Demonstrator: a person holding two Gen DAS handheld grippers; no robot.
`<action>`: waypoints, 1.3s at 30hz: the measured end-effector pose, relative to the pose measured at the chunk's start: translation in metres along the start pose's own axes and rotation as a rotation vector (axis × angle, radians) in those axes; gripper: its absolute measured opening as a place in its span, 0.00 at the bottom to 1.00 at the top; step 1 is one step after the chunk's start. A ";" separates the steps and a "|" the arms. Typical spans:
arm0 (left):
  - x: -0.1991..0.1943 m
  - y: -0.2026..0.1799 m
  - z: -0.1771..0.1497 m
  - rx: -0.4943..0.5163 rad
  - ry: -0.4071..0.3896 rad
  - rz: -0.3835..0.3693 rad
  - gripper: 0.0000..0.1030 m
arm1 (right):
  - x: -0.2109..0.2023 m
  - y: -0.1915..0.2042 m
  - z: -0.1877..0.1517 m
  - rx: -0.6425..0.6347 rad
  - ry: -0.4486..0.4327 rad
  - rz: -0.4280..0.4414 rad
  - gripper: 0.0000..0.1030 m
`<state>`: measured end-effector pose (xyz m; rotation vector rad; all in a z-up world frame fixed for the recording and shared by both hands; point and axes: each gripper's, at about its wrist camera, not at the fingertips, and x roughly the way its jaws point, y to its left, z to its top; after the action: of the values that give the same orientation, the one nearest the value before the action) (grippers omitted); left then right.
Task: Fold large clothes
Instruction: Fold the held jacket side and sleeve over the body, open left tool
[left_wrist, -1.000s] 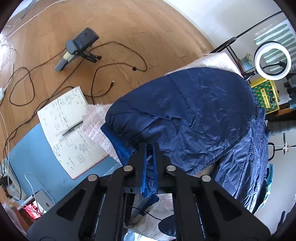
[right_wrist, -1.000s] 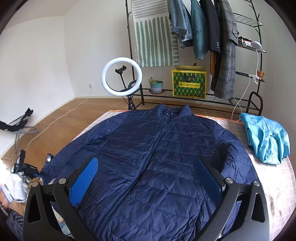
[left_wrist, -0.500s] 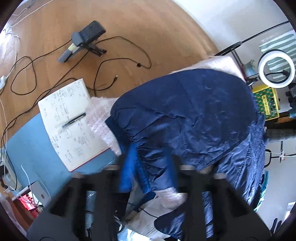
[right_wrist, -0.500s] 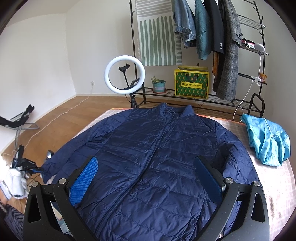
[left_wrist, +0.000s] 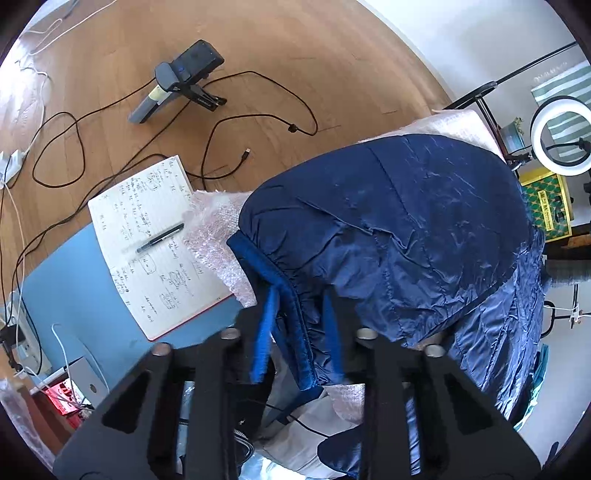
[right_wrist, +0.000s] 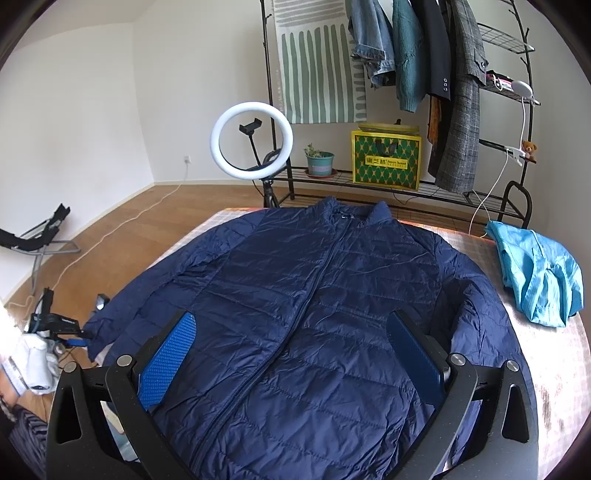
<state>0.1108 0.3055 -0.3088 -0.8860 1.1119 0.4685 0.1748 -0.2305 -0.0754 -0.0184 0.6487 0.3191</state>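
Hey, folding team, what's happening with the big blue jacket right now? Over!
Left gripper closing, sleeve cuff between its fingers. Right gripper open, above the navy jacket, which lies flat and zipped. Light blue garment beside it, not in the way.

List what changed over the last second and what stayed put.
The left gripper let go of the navy jacket's cuff, opened wide, and its jaws are now closing on it again, the cuff between them. The right gripper stayed open above the jacket; the turquoise garment did not move.
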 end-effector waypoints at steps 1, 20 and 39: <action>-0.001 0.000 0.000 0.002 -0.006 -0.008 0.08 | 0.000 0.000 -0.001 0.000 0.000 -0.002 1.00; -0.086 -0.174 -0.065 0.535 -0.229 -0.242 0.02 | 0.026 0.001 0.006 0.024 0.098 0.086 1.00; -0.024 -0.350 -0.238 1.069 0.129 -0.346 0.34 | 0.088 -0.090 0.015 0.336 0.217 0.104 0.89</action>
<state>0.2176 -0.0891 -0.1952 -0.1384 1.0906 -0.4696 0.2762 -0.2891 -0.1233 0.3064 0.9146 0.3071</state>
